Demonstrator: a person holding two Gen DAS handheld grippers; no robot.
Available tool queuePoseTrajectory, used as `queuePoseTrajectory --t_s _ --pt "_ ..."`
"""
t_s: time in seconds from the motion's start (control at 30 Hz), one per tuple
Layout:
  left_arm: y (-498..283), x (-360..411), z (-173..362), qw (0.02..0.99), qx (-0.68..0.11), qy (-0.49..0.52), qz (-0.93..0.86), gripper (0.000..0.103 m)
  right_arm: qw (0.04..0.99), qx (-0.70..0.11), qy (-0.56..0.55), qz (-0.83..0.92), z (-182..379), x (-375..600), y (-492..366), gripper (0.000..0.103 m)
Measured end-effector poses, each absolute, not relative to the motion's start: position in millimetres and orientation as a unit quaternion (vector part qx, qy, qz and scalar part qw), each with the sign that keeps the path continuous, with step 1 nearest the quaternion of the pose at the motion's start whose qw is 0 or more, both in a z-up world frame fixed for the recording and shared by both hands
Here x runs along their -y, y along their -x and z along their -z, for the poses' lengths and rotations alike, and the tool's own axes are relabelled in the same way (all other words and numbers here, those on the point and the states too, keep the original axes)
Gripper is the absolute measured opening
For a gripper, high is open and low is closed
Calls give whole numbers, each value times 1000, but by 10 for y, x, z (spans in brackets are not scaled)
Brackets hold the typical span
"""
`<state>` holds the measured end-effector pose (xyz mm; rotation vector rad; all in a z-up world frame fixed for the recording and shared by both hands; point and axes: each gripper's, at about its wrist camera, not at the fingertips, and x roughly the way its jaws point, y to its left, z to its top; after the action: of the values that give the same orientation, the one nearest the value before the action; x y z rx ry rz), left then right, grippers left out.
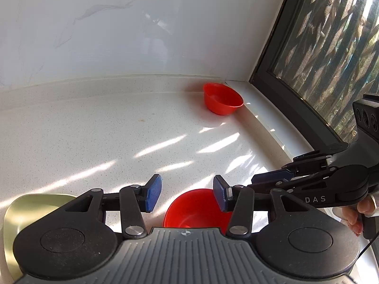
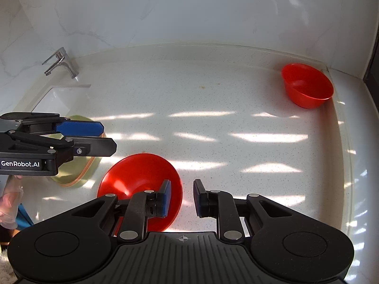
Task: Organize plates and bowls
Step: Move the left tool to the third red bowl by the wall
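Note:
A red bowl (image 1: 196, 209) (image 2: 139, 177) sits on the white counter close in front of both grippers. My left gripper (image 1: 187, 193) (image 2: 110, 137) hovers open just above it, with nothing between its blue pads. My right gripper (image 2: 182, 197) (image 1: 254, 181) stands narrowly open. Its left finger overlaps the bowl's right rim, and bare counter shows in the gap. A second red bowl (image 1: 222, 98) (image 2: 308, 86) stands in the far corner by the window sill. A pale green plate (image 1: 28, 213) (image 2: 71, 177) lies on an orange-edged one at the near left.
A sink (image 2: 56, 99) with a chrome tap (image 2: 61, 65) is set into the counter at the far left. A marble wall closes the back; a dark-framed window (image 1: 331, 47) runs along the right. A person's hand (image 1: 355, 215) (image 2: 9, 201) holds each gripper.

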<state>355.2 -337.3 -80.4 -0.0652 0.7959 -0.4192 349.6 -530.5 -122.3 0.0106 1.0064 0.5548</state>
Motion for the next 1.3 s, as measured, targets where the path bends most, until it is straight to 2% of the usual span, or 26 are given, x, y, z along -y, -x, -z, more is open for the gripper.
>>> queuePoseTrajectory --t_s 0.43,0.7,1.3 --pt "-3991 3783 389 914 -342 29 217 50 869 -446 -43 -210 1027 5848 -3989 20" --pt "-4673 4126 326 913 -345 34 213 50 882 -438 -60 -166 1000 6216 -4462 20" --pt "-5895 4680 1124 875 -425 89 216 48 883 -448 -98 -99 1416 6851 -5508 20"
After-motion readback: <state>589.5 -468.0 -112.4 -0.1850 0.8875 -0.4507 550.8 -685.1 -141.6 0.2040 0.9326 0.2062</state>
